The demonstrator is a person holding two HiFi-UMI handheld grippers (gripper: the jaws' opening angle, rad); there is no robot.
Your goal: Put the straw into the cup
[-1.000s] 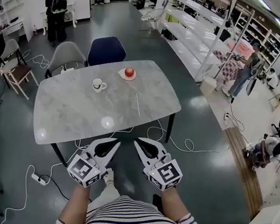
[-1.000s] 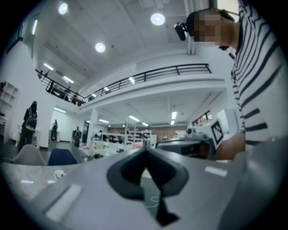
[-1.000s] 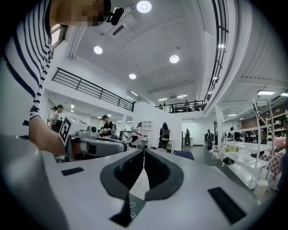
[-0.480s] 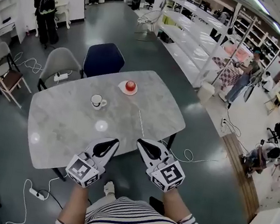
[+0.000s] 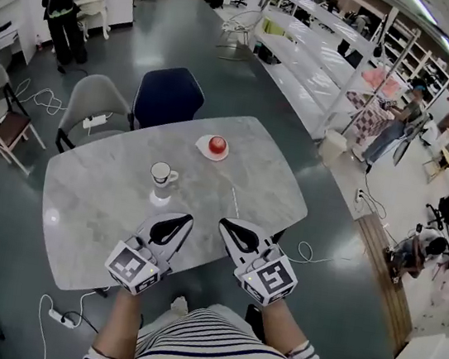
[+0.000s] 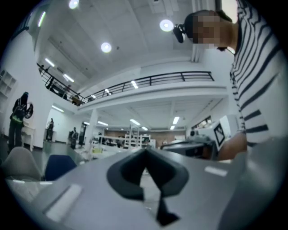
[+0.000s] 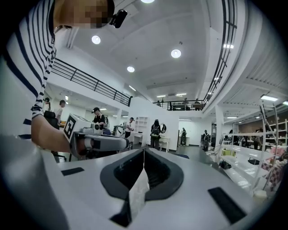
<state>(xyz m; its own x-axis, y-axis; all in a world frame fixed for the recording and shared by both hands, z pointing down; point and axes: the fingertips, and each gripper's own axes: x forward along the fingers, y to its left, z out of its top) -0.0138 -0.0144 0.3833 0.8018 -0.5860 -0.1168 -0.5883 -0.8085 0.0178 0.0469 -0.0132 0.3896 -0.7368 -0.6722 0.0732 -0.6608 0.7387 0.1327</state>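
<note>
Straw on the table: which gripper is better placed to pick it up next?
Probably the right. The straw lies just ahead of the right gripper, while the left gripper sits nearer the cup. Both grippers are shut and empty.

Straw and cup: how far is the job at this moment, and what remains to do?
Done: nothing yet. The straw lies flat on the table, apart from the cup.
In hand: nothing. The left hand-held gripper and the right hand-held gripper are both shut and empty, above the table's near edge.
Left: grasp the straw, carry it to the cup, put it in.
</note>
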